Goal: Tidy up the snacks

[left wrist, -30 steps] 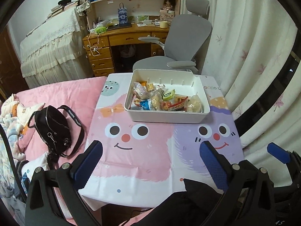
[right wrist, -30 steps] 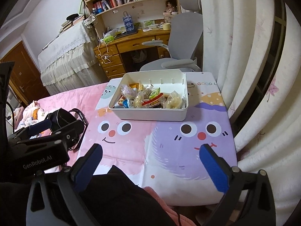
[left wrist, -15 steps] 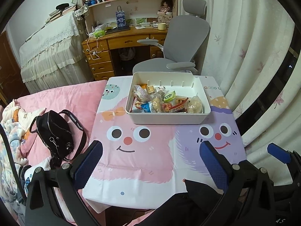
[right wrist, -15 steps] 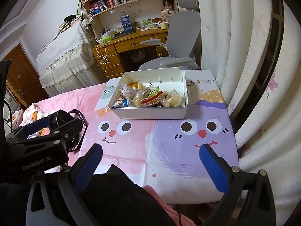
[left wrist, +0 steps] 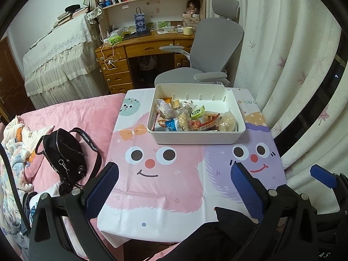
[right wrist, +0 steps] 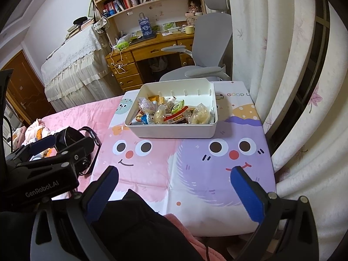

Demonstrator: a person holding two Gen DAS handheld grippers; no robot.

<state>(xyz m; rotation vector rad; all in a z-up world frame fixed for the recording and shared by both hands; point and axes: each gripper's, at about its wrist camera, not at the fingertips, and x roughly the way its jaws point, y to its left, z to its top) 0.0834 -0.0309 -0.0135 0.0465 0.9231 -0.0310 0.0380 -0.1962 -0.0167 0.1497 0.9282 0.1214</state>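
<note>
Snacks: a heap of wrapped snacks lies inside the white bin; no packet shows on the cloth outside it. In the right wrist view the same snacks fill the bin from wall to wall.
Bin position: it stands on the far half of the surface, which is covered by a cartoon-face cloth, its far wall toward the grey chair.
Bin long axis: it runs left to right, across the line of both pairs of jaws, so its long near wall faces them.
Left gripper: jaws spread wide, holding nothing, hanging over the near edge of the surface; the bin lies straight ahead and slightly right of its midline.
Right gripper: jaws likewise spread and empty; the bin lies ahead, about on its midline, well apart from the fingertips.
Nearer hand: neither is plainly nearer; both sit back at the near edge, the left one at the pink side, the right one at the purple side.
Stage: packets gathered in the bin fit a sorting that is finished, and equally a mixed heap waiting to be sorted; the pictures do not settle which.
Aside: a black bag rests on the pink bed, left of the surface.
</note>
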